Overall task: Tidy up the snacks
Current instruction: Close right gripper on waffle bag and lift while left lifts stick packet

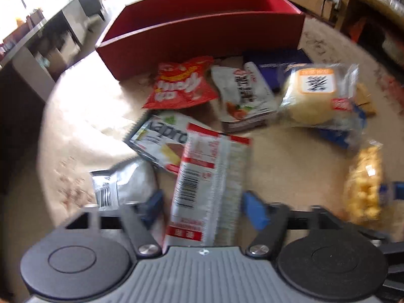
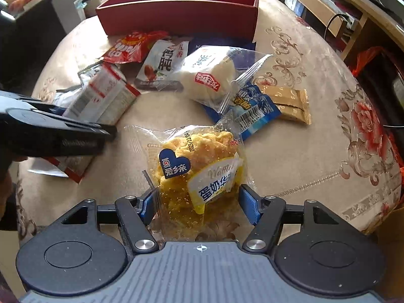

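The waffle packet (image 2: 199, 174) lay near the table's (image 2: 315, 151) front edge, clamped between the right claw's (image 2: 198, 202) blue pads. The left claw (image 1: 202, 207) stood released around a red-and-white wafer packet (image 1: 209, 176), pads apart from it. Other snacks lay scattered before the red box (image 2: 181, 12) at the far edge.

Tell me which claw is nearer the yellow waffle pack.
Right. The right claw straddles the yellow waffle pack; the left claw sits off to its side, around the red-and-white packet.
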### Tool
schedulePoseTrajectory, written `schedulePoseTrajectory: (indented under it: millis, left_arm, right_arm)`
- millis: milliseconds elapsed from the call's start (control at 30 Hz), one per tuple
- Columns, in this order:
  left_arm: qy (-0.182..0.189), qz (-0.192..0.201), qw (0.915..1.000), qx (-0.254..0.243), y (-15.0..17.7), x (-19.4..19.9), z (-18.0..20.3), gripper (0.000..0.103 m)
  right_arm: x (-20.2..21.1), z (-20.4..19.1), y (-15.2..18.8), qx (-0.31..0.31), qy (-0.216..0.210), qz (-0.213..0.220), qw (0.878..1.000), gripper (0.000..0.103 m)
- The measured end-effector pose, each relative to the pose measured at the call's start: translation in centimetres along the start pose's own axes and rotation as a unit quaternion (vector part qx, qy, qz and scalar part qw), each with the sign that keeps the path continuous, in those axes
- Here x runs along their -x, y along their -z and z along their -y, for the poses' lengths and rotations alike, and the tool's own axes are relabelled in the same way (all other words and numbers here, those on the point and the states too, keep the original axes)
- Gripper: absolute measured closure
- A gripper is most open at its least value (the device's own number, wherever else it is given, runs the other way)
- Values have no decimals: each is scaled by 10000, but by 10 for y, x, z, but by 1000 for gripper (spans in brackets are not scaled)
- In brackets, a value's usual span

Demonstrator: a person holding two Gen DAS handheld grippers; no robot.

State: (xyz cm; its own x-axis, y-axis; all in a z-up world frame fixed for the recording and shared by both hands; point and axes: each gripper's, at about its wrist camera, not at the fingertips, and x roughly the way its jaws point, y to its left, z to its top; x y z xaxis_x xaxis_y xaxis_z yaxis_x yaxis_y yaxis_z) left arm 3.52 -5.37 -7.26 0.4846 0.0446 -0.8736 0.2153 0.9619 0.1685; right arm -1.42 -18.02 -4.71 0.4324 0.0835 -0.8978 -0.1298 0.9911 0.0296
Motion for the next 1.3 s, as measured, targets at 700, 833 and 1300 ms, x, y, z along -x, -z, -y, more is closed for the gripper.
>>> schedulePoseTrajectory:
  millis: [700,833,1300]
  left_arm:
    - [666,-369,9963,408,2,13,-7,83]
    - [685,-291,9970,194,3,7,11,83]
    - [797,-305,9951,498,7,17,0,95]
  right_arm:
    - [10,4,-2,-169,-269,192,9993,44]
    - [2,6,-4,-205,-189,80,9996,39]
    - [10,24,-2,-555,-240,255,9978,53]
